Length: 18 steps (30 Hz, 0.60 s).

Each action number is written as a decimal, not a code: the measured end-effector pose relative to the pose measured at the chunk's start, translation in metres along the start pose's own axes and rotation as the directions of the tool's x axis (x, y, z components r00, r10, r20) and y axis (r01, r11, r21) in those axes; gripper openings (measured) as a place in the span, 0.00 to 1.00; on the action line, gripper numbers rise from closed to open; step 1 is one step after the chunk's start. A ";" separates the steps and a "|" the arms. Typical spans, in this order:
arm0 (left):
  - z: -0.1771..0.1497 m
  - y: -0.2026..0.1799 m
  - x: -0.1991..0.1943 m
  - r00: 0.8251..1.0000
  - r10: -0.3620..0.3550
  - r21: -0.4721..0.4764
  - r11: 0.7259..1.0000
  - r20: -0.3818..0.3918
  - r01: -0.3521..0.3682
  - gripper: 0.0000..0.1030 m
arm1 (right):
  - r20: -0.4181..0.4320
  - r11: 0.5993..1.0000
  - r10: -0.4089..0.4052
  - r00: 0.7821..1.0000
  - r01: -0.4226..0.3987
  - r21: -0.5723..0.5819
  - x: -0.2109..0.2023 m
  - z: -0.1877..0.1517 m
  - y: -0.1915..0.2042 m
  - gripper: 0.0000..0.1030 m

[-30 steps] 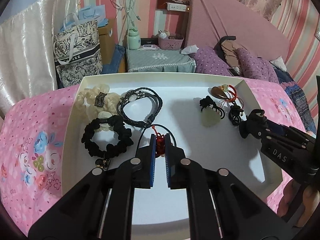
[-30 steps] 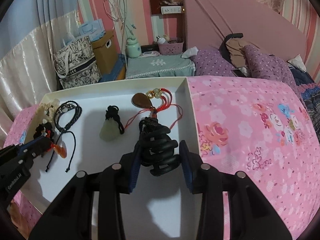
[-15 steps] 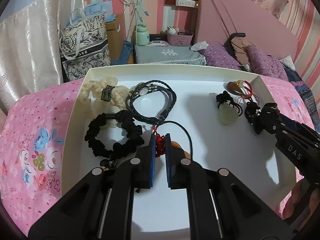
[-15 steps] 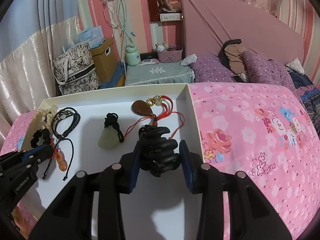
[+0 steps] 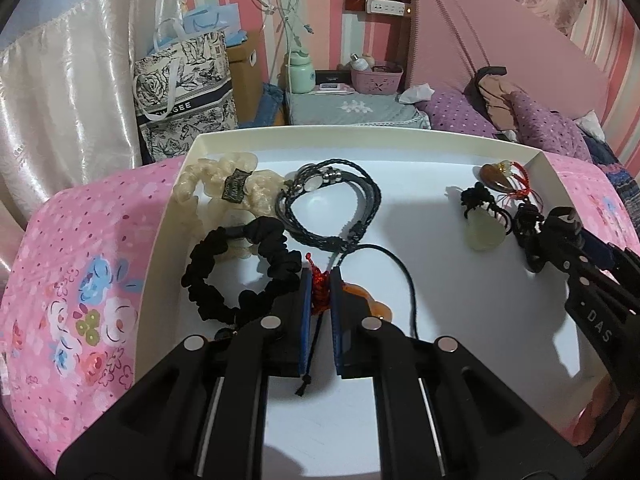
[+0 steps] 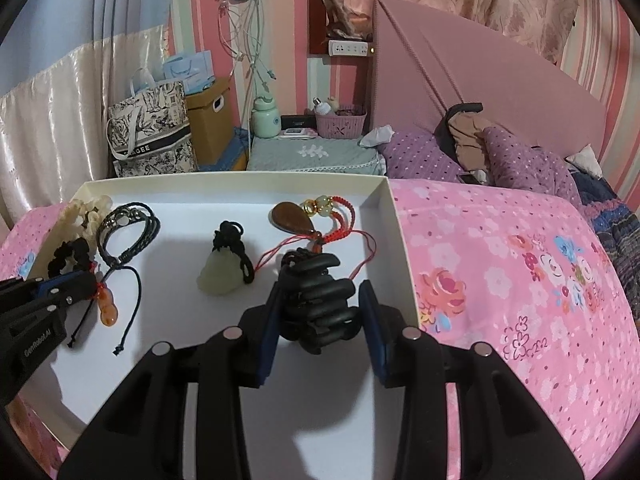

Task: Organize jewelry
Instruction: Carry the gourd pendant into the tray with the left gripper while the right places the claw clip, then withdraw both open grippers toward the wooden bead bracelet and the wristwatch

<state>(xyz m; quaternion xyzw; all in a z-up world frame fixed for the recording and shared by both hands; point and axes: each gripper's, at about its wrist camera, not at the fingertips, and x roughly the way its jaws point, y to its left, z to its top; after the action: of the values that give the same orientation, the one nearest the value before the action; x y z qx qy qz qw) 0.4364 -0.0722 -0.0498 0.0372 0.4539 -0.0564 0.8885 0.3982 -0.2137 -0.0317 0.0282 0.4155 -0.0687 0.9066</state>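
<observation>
Left wrist view: my left claw (image 5: 320, 292) is pinched tight on the red knot (image 5: 319, 289) of a cord pendant, its orange stone (image 5: 368, 299) peeking out just right of the pads. The white tray (image 5: 400, 136) is my landmark: black scrunchie (image 5: 240, 268) at its left side, braided bracelet (image 5: 332, 208) toward its far wall, pale jade pendant (image 5: 484, 230) near its right wall.

Right wrist view: my right claw (image 6: 320, 312) is clamped on a black coiled piece (image 6: 318, 300) near the tray's (image 6: 394, 216) right wall, red-cord brown pendant (image 6: 292, 218) beyond it.
</observation>
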 end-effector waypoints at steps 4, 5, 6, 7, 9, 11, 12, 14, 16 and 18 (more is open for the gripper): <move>-0.001 0.002 0.002 1.000 0.016 0.002 1.000 0.002 -0.016 0.07 | -0.015 1.000 0.003 1.000 -0.003 0.001 0.004 -0.003 0.000 0.37; -0.001 0.002 0.003 1.000 0.018 0.003 1.000 0.000 -0.018 0.07 | -0.020 1.000 0.013 1.000 -0.013 0.011 0.004 -0.002 -0.002 0.37; -0.001 0.002 0.004 1.000 0.019 0.003 1.000 -0.002 -0.019 0.07 | -0.023 1.000 0.018 1.000 -0.018 0.017 0.004 -0.002 -0.003 0.37; -0.001 0.002 0.005 1.000 0.019 0.004 1.000 -0.004 -0.019 0.07 | -0.027 1.000 0.023 0.999 -0.022 0.022 0.005 -0.002 -0.004 0.38; -0.002 0.003 0.005 1.000 0.016 0.002 1.000 -0.003 -0.016 0.09 | -0.035 1.000 0.025 0.999 -0.024 0.020 0.005 -0.003 -0.003 0.38; -0.002 0.003 0.004 1.000 0.009 -0.001 1.000 -0.001 -0.009 0.16 | -0.041 1.000 0.021 0.999 -0.021 0.012 0.006 -0.003 -0.002 0.38; -0.003 0.004 0.003 1.000 0.008 -0.003 1.000 0.002 -0.008 0.24 | -0.045 1.000 0.016 0.999 -0.016 0.009 0.006 -0.003 -0.002 0.43; -0.004 0.004 -0.002 1.000 0.003 -0.002 1.000 0.020 -0.003 0.35 | -0.034 1.000 0.016 0.999 -0.016 0.009 0.003 -0.004 -0.002 0.59; -0.005 0.002 -0.010 0.999 -0.013 0.006 1.000 0.048 0.013 0.47 | -0.006 1.000 0.006 1.000 -0.006 0.001 -0.004 -0.003 -0.002 0.74; -0.007 -0.001 -0.017 0.997 -0.017 0.013 1.000 0.072 0.016 0.62 | 0.014 1.000 -0.006 1.000 0.006 -0.019 -0.010 -0.002 0.001 0.75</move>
<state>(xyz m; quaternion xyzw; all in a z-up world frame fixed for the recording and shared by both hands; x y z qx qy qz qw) 0.4209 -0.0709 -0.0400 0.0371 0.4215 -0.0677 0.9035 0.3908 -0.2117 -0.0252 0.0177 0.4098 -0.0676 0.9095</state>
